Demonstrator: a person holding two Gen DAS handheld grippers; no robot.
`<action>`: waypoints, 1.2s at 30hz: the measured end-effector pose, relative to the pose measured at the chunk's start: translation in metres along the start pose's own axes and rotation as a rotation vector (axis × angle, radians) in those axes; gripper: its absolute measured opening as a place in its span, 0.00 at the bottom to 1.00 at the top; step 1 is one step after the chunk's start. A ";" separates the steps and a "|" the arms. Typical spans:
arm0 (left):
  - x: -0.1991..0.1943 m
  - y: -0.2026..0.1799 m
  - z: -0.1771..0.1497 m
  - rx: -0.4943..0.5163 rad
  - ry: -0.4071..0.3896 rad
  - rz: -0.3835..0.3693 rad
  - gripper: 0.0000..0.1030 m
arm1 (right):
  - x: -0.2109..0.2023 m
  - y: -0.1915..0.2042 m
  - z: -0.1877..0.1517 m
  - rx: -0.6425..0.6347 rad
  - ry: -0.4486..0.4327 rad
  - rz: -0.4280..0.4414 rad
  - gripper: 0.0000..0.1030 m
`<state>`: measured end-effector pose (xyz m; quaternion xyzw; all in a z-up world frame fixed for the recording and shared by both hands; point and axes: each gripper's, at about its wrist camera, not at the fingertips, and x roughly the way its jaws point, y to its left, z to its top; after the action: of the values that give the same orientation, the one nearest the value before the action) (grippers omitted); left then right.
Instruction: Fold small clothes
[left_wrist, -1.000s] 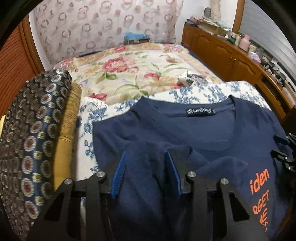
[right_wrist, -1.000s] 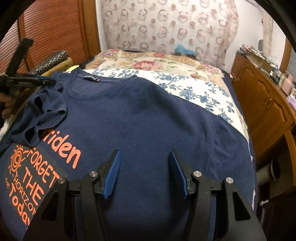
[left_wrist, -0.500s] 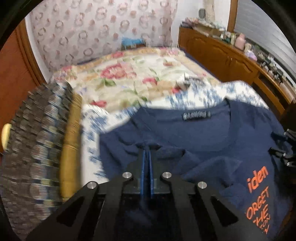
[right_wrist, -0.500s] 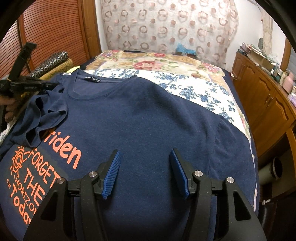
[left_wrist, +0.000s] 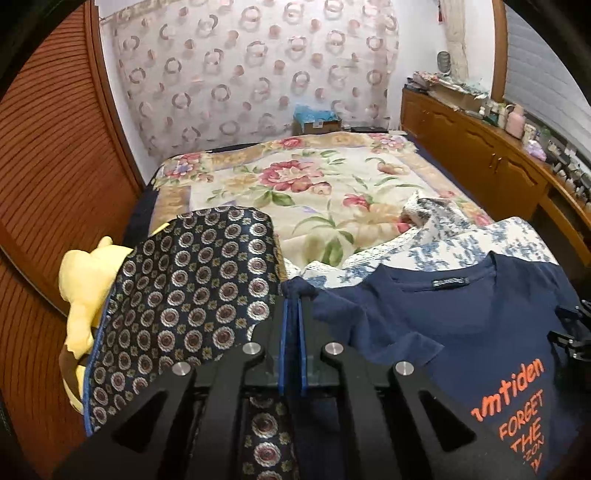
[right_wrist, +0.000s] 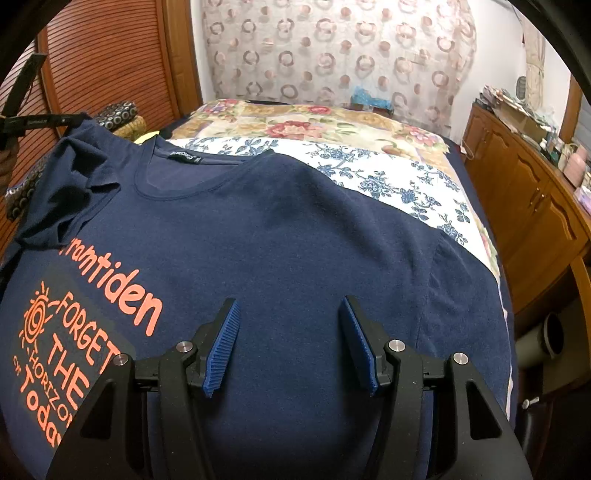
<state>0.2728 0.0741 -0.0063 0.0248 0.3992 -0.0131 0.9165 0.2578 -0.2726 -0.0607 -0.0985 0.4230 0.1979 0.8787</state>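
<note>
Here the navy T-shirt lies spread on the bed. The left gripper pinches its sleeve at the shirt's nine o'clock edge. The right gripper hovers over the chest, fingers wide apart.

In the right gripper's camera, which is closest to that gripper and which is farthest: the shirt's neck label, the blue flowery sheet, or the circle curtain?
From the right gripper, nearest first:
1. Neck label, at the navy T-shirt's collar, up and left.
2. Blue flowery sheet, spread on the bed beyond the shirt, to the right.
3. Circle curtain, on the wall behind the bed.
</note>
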 end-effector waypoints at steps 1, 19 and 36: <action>-0.003 -0.002 -0.002 0.002 -0.008 -0.008 0.05 | 0.000 0.000 0.000 0.000 0.000 -0.001 0.56; -0.029 -0.069 -0.064 0.048 -0.058 -0.197 0.52 | 0.000 0.001 0.000 -0.002 0.000 -0.003 0.56; 0.004 -0.129 -0.093 0.137 0.052 -0.256 0.52 | 0.000 -0.005 0.001 0.007 0.003 -0.021 0.68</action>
<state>0.2023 -0.0493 -0.0767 0.0366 0.4207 -0.1564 0.8929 0.2611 -0.2772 -0.0602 -0.1003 0.4238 0.1870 0.8805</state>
